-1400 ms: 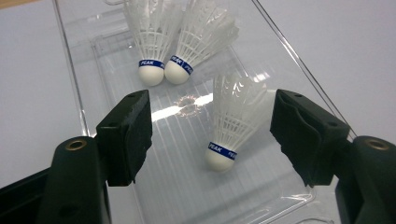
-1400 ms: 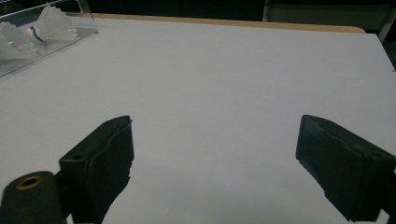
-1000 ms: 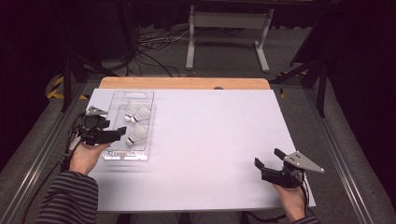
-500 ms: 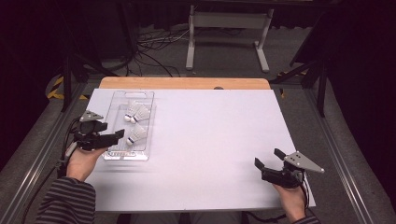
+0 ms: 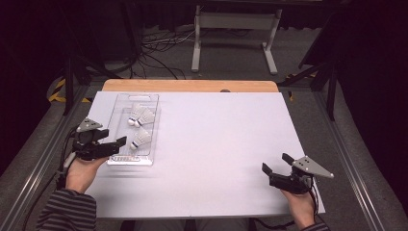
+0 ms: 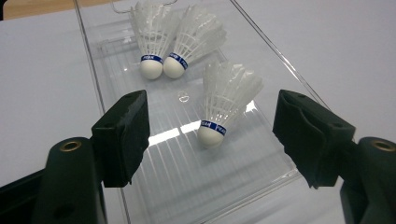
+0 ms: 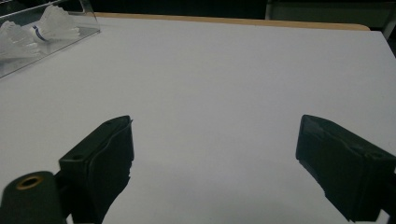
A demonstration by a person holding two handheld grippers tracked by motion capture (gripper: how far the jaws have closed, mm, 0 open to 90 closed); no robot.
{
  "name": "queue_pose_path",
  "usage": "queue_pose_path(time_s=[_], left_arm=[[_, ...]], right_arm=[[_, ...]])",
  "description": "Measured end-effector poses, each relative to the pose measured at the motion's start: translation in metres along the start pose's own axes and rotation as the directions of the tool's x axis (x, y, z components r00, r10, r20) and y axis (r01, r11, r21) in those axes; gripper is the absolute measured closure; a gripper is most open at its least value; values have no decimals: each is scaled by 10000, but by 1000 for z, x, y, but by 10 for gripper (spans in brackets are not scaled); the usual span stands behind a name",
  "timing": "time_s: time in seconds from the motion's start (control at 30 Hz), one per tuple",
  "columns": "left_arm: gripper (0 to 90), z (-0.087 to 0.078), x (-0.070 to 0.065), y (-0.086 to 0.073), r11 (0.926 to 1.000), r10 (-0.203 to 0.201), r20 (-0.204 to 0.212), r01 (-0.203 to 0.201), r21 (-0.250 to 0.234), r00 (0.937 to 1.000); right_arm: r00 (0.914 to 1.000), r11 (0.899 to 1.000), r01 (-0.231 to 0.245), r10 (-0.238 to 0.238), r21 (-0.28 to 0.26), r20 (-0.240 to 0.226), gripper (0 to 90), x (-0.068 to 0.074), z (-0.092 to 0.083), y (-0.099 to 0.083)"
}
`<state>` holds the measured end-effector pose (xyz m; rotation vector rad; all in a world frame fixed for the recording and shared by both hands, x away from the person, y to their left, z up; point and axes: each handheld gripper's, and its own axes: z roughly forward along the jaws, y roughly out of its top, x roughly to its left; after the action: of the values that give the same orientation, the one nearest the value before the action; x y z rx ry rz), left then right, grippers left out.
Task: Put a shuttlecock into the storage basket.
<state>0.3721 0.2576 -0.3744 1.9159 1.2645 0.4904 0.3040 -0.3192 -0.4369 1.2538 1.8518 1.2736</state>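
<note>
My left tool hangs wide open and holds nothing at the near end of the clear tray, on the counter's left side. I see 3 shuttlecocks in it, the nearest shuttlecock between the jaws. My right tool gapes empty, well apart.

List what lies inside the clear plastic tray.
Inside the clear tray lie three white shuttlecocks: two side by side at the far end, one nearer the left gripper lying alone. Nothing covers them.
</note>
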Motion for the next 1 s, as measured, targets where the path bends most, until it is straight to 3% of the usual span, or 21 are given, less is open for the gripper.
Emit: queue_pose_path(time_s=[1.0], left_arm=[[259,-15,3,-29,9956,-222,40,225,-905,9997]], right_arm=[[10000,10000,-4,4,34,-17,119,0,0,0]])
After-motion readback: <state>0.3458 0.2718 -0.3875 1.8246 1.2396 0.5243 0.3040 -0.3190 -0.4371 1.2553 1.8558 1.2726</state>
